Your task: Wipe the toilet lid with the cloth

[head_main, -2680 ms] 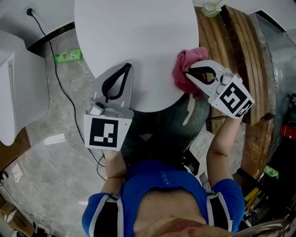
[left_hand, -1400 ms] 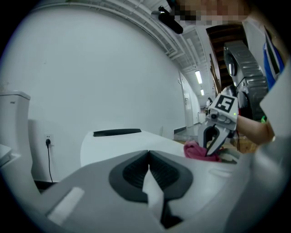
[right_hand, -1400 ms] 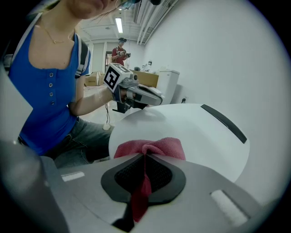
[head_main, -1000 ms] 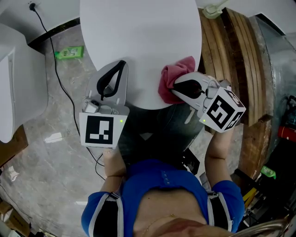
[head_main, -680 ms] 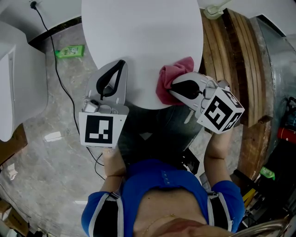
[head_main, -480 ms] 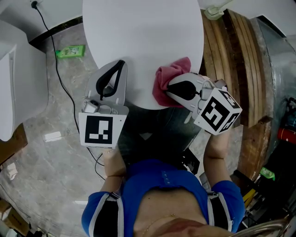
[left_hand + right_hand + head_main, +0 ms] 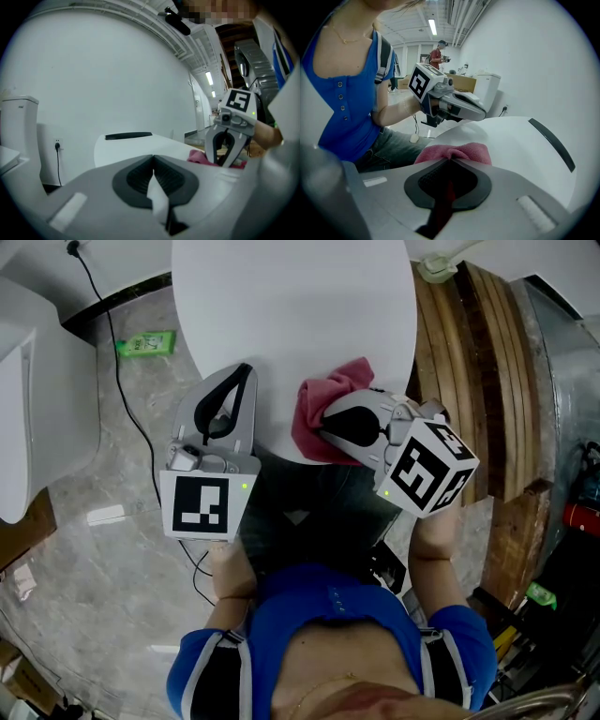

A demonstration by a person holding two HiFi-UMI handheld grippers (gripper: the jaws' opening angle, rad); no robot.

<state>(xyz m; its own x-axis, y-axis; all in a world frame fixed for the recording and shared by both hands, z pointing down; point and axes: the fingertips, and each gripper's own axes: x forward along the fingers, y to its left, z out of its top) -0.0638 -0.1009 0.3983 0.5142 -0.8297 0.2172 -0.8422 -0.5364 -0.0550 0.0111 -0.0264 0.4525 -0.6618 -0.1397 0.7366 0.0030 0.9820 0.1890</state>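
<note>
The white toilet lid (image 7: 291, 306) fills the top of the head view. A pink-red cloth (image 7: 314, 409) lies bunched on its near edge. My right gripper (image 7: 325, 423) is shut on the cloth and presses it to the lid. In the right gripper view the cloth (image 7: 454, 152) bulges just past the closed jaws, with the lid (image 7: 525, 145) beyond. My left gripper (image 7: 247, 369) rests at the lid's near left edge, shut with nothing in it, about a hand's width left of the cloth. The left gripper view shows the lid (image 7: 136, 143) ahead and the right gripper (image 7: 229, 140) over the cloth (image 7: 201, 157).
Wooden planks (image 7: 469, 352) lean to the right of the toilet. A black cable (image 7: 112, 381) and a green packet (image 7: 143, 343) lie on the marble floor at the left, beside a white fixture (image 7: 37, 390). The person's knees are under the lid's near edge.
My right gripper has slid the cloth leftward along the lid's near edge, closer to the left gripper. The left gripper has barely moved.
</note>
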